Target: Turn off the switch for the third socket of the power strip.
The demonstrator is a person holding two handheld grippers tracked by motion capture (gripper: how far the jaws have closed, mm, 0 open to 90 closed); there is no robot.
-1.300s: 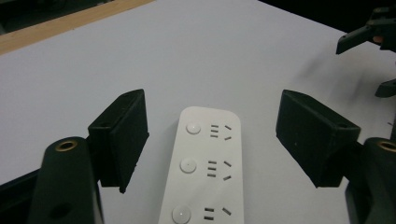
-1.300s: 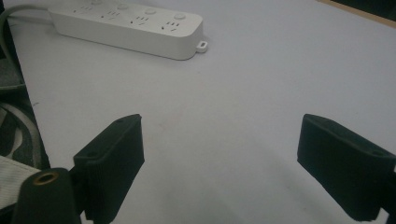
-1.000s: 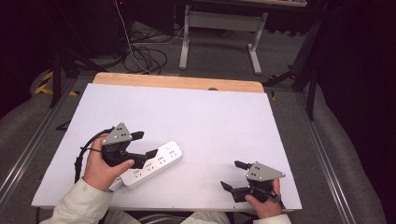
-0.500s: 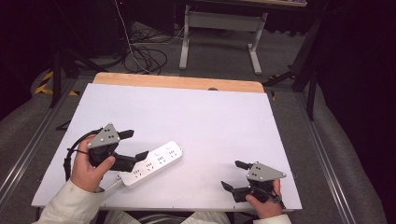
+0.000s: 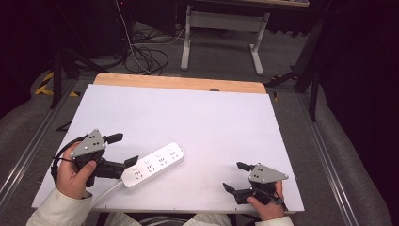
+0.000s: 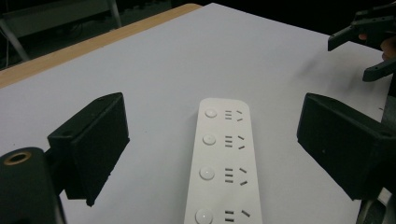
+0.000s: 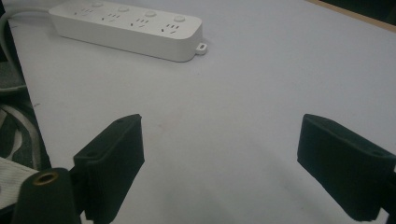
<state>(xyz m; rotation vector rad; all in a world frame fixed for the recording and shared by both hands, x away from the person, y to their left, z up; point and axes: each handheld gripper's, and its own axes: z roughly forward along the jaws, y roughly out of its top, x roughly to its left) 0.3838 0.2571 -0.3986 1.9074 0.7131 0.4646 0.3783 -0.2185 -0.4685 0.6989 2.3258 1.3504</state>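
A white power strip [image 5: 153, 165] with several sockets lies flat on the white table [image 5: 188, 117], near the front left. Its white cable [image 5: 106, 190] runs off the front edge. My left gripper [image 5: 124, 149] is open at the strip's cable end, one jaw on each side of that end and apart from it. In the left gripper view the power strip [image 6: 219, 158] runs away between the open jaws of the left gripper [image 6: 212, 135]. My right gripper [image 5: 234, 176] stands open at the front right, holding nothing. The right gripper view shows the power strip [image 7: 126, 23] far ahead of the right gripper [image 7: 219, 154].
The table's far edge is a wooden strip [image 5: 179, 84]. Beyond it are a metal stand [image 5: 221, 28] and loose cables [image 5: 146, 52] on the floor. Grey rails run along both table sides.
My left gripper has drawn back to the left, away from the strip's cable end. The power strip and my right gripper have not moved.
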